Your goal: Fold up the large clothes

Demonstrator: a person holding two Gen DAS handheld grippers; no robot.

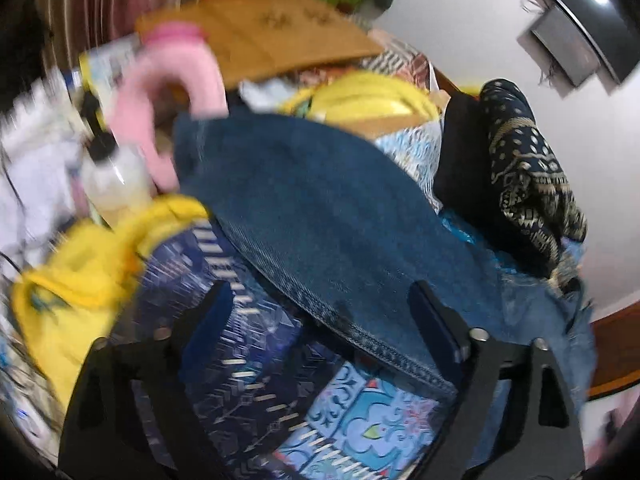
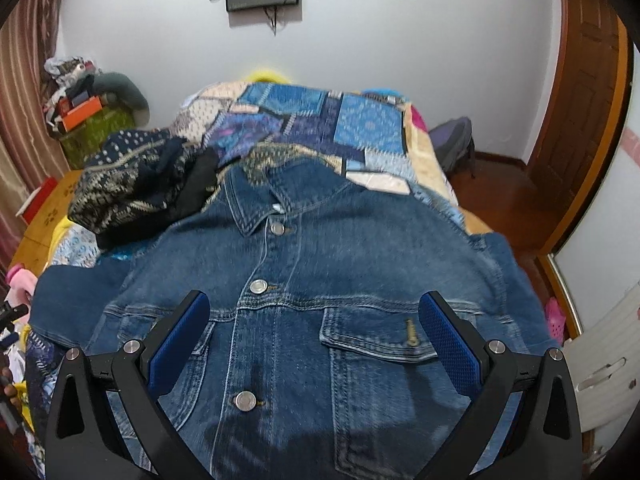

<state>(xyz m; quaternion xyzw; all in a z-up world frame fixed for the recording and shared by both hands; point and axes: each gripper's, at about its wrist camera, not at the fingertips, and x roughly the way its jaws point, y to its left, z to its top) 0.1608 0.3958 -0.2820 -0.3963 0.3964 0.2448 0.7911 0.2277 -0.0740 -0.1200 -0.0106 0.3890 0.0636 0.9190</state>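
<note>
A blue denim jacket (image 2: 320, 280) lies front-up and buttoned on the patchwork bedspread (image 2: 320, 120), collar toward the far wall. My right gripper (image 2: 314, 316) is open and empty, hovering over the jacket's chest between the placket and the flap pocket (image 2: 376, 336). In the left wrist view, one denim sleeve (image 1: 320, 216) stretches out across the bed. My left gripper (image 1: 320, 308) is open, its jaws either side of the sleeve's stitched hem (image 1: 376, 344), holding nothing.
A dark patterned garment (image 2: 136, 184) is heaped left of the jacket; it also shows in the left wrist view (image 1: 528, 176). Yellow cloth (image 1: 80, 280), a pink item (image 1: 176, 92) and a bottle (image 1: 116, 176) sit at the bed's left. A wooden door (image 2: 580, 120) stands right.
</note>
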